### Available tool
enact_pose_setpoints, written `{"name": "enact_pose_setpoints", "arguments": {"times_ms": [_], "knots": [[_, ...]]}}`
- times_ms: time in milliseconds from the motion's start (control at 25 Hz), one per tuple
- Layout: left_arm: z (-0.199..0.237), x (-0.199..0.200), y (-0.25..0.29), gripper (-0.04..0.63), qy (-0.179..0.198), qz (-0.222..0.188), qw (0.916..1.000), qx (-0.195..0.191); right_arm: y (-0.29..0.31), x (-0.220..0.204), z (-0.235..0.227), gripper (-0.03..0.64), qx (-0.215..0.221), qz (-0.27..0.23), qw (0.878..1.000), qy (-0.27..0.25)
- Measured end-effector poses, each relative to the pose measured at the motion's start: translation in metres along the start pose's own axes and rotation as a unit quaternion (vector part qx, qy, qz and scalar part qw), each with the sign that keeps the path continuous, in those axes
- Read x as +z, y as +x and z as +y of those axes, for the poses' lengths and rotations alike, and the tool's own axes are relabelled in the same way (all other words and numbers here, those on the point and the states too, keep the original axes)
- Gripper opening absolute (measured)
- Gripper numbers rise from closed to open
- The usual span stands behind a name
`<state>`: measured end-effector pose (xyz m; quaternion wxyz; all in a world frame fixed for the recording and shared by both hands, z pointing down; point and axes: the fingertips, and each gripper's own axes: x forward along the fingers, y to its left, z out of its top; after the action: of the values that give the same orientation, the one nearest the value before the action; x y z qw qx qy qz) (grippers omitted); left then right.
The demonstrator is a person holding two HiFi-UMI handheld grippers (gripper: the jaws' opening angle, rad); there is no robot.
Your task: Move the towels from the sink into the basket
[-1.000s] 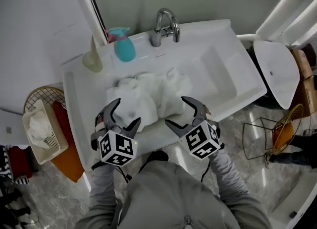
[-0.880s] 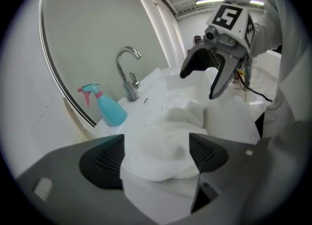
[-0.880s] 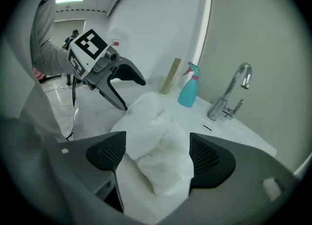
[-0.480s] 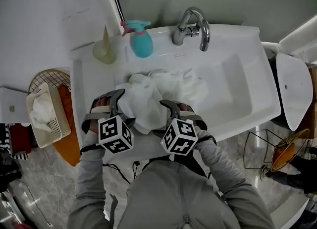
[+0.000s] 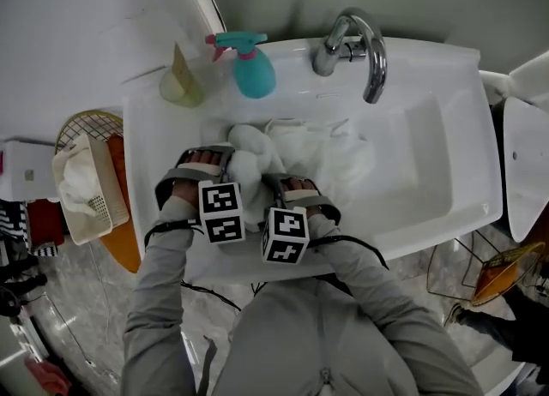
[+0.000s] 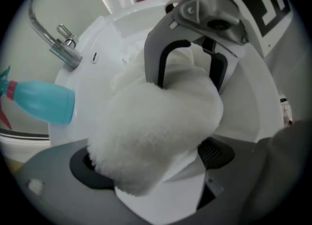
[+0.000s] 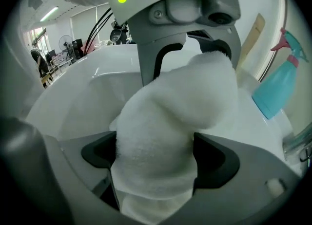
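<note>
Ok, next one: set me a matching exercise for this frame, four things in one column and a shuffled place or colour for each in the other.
Things
1. spray bottle
2. faucet
3. basket
4. towels

Descriptions
A. white, piled inside the sink
B. cream, beside the sink at the head view's left
C. teal, on the sink's back ledge
D. chrome, curving over the sink

Pairs: 1-C, 2-D, 3-B, 4-A
</note>
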<state>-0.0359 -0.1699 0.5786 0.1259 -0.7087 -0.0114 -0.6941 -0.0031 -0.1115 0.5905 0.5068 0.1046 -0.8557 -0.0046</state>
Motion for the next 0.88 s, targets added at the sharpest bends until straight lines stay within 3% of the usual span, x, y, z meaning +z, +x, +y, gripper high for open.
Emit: {"name": "enact_pose_setpoints", "arguments": {"times_ms": [360,560,720,880], "knots": [[-0.004,0.005,0.032,0.554,0.05,0.013,0.9979,-0.04,0.028,-0.005,-0.001,0.454,-0.009,0.016,0.999,-0.03],[-0.006,0.006,0.038,0.534,0.066,0.014,0.9961,-0.056,0.031,-0.007,-0.004,0.382,-0.021,0.02,0.999,-0.038],[-0.006,0.007,0.035,0.434,0.067,0.019,0.9965,-0.046,0.029,-0.007,-0.006,0.311,-0.027,0.018,0.999,-0.038],[-0.01,0.009,0.027,0.263,0.062,0.015,0.9977,-0.023,0.023,-0.007,-0.009,0.25,-0.028,0.015,0.999,-0.032]]}}
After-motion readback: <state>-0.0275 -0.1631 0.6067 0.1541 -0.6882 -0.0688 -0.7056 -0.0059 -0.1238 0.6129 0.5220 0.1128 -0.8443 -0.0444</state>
